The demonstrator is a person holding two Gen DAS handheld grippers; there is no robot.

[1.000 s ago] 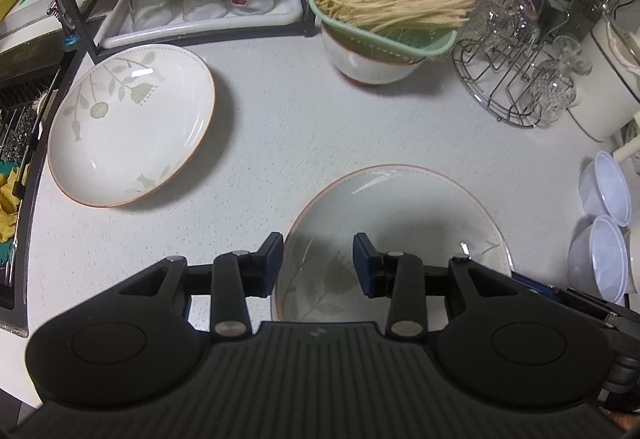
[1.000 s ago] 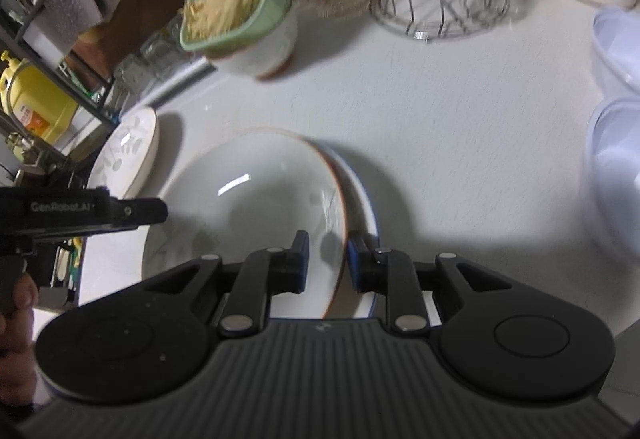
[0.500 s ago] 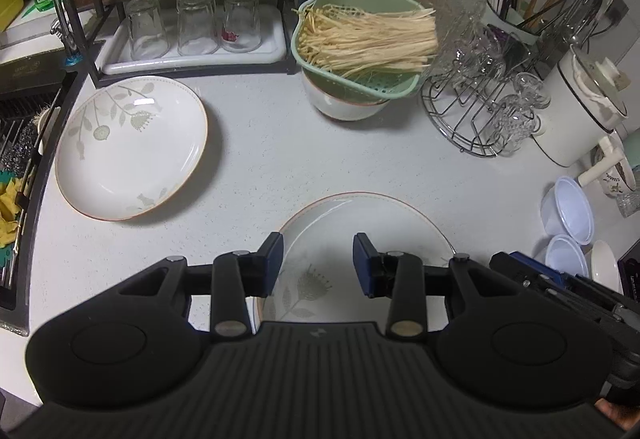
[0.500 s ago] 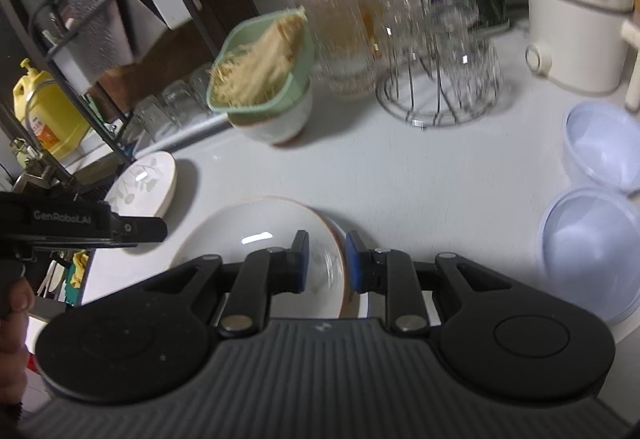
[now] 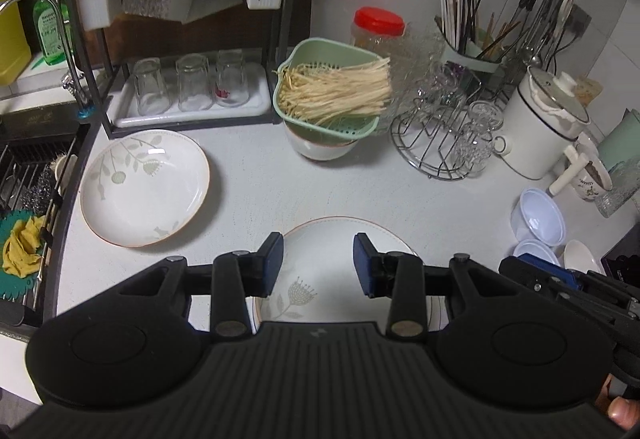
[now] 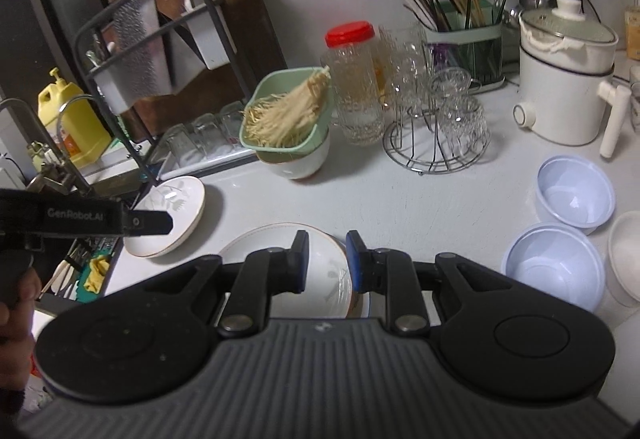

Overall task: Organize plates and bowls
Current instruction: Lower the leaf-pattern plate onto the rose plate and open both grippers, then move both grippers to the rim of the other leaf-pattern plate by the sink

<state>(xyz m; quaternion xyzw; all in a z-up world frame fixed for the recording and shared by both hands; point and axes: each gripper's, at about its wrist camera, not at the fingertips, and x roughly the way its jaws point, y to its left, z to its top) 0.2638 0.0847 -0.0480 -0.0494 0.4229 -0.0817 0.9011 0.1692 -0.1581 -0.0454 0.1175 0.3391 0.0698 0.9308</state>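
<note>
A white flower-print plate (image 5: 320, 251) with an orange rim lies flat on the counter, below and just beyond my left gripper (image 5: 318, 263), which is open and empty. A second rim (image 5: 438, 309) shows under its right edge. A matching plate (image 5: 146, 187) lies to the left by the sink. My right gripper (image 6: 327, 259) hovers over the near plate (image 6: 260, 243) with its jaws a narrow gap apart; the pads touch nothing. The left gripper (image 6: 164, 225) partly hides the far plate (image 6: 176, 199). Two lavender bowls (image 6: 576, 191) and a white bowl (image 6: 626, 259) sit at the right.
A green colander of noodles (image 5: 332, 95) rests on a white bowl (image 5: 320, 151) at the back. Beside it stand a wire rack of glasses (image 5: 444, 135) and a white pot (image 5: 544, 127). A tray of upturned glasses (image 5: 188, 95) sits under a black shelf frame. The sink (image 5: 28, 199) borders the left.
Both grippers have risen and tipped up, so the near plate looks smaller and stays on the counter. More of the back wall and shelf has come into view. Jaw gaps look unchanged.
</note>
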